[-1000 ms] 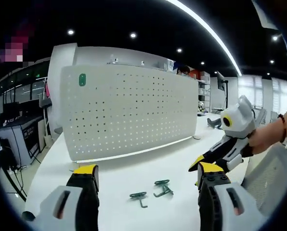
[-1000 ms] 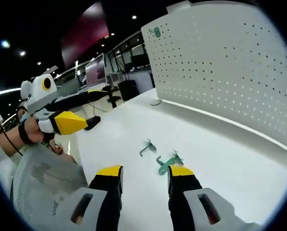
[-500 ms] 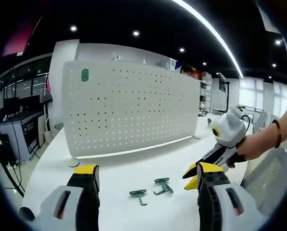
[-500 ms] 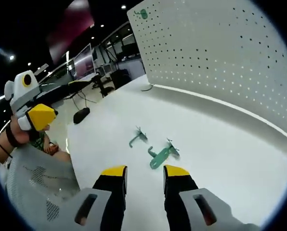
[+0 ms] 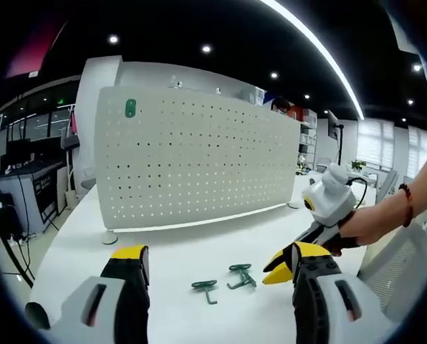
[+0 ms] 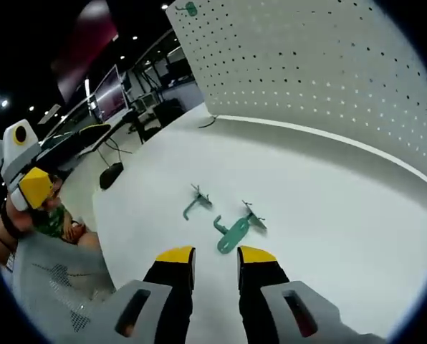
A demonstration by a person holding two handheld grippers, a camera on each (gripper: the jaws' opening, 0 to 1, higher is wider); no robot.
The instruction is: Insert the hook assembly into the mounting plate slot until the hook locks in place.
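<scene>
Green hooks (image 6: pixel 233 233) lie flat on the white table (image 6: pixel 328 236), well apart from the pegboard (image 5: pixel 199 158). The right gripper (image 6: pixel 213 256) has come closer, jaws narrowed but empty, probably about to grab one. The left gripper (image 5: pixel 217 259) waits wide open.

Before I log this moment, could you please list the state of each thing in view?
Left claw: open, empty.
Right claw: open, empty, just short of the nearer hook.
Nearer hook: lying loose on the table.
Farther hook: lying loose.
Pegboard: upright, one green piece mounted.
</scene>
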